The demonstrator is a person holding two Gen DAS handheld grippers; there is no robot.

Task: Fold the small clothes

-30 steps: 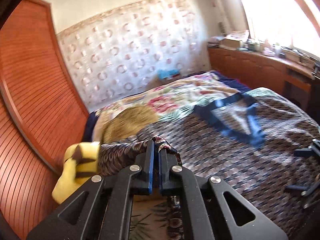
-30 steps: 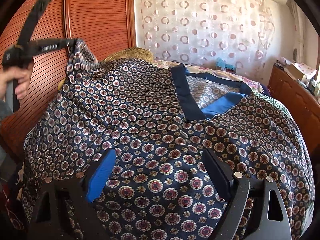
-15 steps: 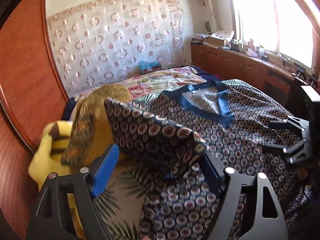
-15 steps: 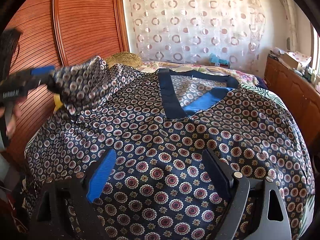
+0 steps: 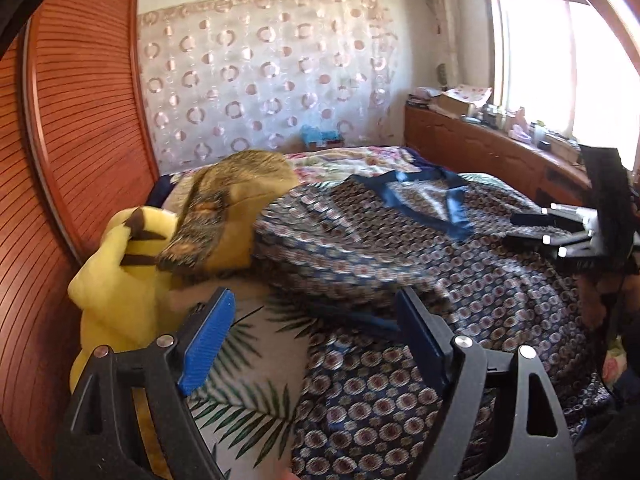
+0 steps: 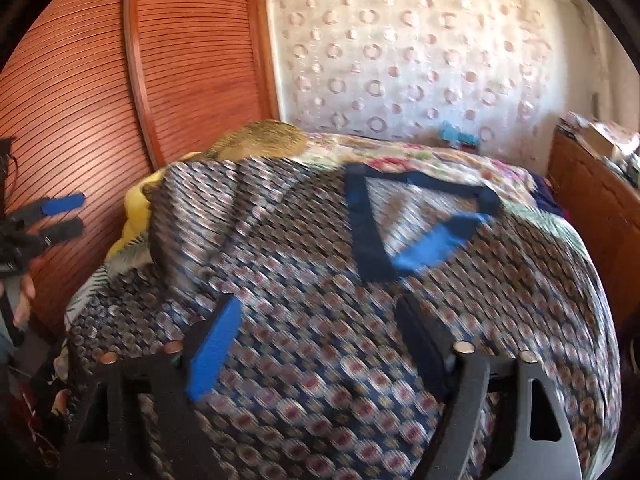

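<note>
A navy patterned top [image 5: 420, 256] with a blue V-neck band [image 5: 420, 200] lies spread on the bed; it also shows in the right wrist view [image 6: 360, 300]. Its left sleeve lies folded over onto the body [image 6: 200, 200]. My left gripper [image 5: 316, 332] is open and empty, just above the garment's left edge. It also appears at the left of the right wrist view [image 6: 60, 216]. My right gripper [image 6: 320, 332] is open and empty, low over the garment's lower part. It appears at the right of the left wrist view [image 5: 560, 232].
A yellow plush toy [image 5: 116, 280] and a brown-gold cushion [image 5: 240, 200] lie at the bed's left. A slatted wooden wardrobe [image 5: 72, 140] stands at the left. A wooden counter [image 5: 500, 152] with clutter runs under the window. A floral bedspread [image 5: 352, 162] lies beyond the garment.
My left gripper opened and let go of the sleeve, which dropped folded onto the garment. The left gripper then drew back to the left. The right gripper stayed open and shifted a little.
</note>
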